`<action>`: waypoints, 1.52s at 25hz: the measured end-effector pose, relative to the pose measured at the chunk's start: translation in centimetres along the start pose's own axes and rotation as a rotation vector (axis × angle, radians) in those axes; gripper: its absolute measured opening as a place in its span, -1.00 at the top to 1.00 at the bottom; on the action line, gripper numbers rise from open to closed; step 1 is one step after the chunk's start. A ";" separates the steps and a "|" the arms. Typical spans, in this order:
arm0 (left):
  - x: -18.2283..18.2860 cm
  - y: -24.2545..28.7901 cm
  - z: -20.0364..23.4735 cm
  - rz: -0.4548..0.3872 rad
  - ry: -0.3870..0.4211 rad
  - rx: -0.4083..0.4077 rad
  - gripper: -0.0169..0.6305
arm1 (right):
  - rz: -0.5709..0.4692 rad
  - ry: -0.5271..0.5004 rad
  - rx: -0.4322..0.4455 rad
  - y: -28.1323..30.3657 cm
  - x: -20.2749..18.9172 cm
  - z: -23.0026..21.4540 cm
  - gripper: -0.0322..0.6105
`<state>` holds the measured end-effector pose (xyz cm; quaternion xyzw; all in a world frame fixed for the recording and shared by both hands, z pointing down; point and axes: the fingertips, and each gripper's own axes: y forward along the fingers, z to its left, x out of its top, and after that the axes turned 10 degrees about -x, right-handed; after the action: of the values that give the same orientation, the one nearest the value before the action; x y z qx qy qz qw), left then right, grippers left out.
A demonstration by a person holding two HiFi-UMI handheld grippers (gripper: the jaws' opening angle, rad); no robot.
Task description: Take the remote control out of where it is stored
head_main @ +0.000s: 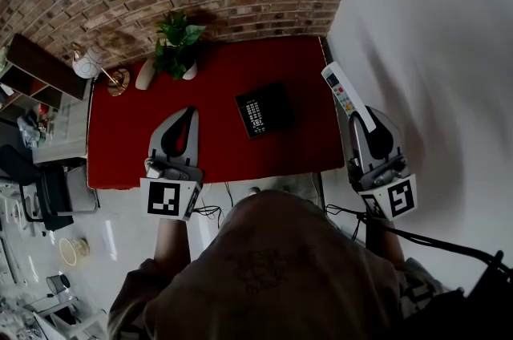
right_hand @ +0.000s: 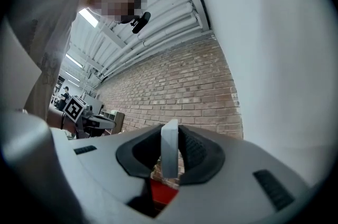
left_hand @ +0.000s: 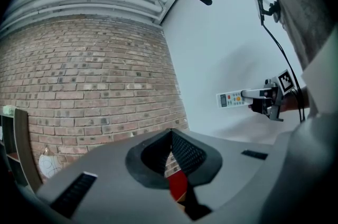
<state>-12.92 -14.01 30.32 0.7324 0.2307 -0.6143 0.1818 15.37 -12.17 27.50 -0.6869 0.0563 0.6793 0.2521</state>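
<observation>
Leftmost, the left tool point(head_main: 190, 115) hangs over the red desk point(head_main: 120, 146), its jaws pressed together on nothing. Further right, a black keypad-like item point(head_main: 264, 110) lies flat on the desk. Rightmost, the right tool point(head_main: 365, 120) is clenched on the white remote control point(head_main: 341, 90), off the desk's right edge beside the white wall point(head_main: 433, 50).

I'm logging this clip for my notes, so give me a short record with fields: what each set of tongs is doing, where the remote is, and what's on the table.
Right tongs: closed on the white remote control
Remote position: in the air, by the table's right edge
Left tongs: closed, empty, above the red table
On table: black case, potted plant, lamp
</observation>
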 end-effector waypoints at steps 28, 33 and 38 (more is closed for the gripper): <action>-1.7 0.1 -1.0 0.035 -0.033 -0.009 0.91 | 0.500 -0.155 0.065 11.3 -22.0 -4.5 0.64; -2.5 0.0 -0.9 0.054 -0.047 0.004 0.91 | 0.657 -0.182 0.084 11.8 -29.6 -5.0 0.64; -3.6 0.1 -0.6 0.082 -0.052 0.018 0.91 | 0.771 -0.238 0.125 12.2 -36.0 -5.0 0.64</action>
<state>-12.89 -14.16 33.96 0.7267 0.1900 -0.6272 0.2060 12.22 -34.41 58.61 -0.5155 0.3216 0.7939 0.0249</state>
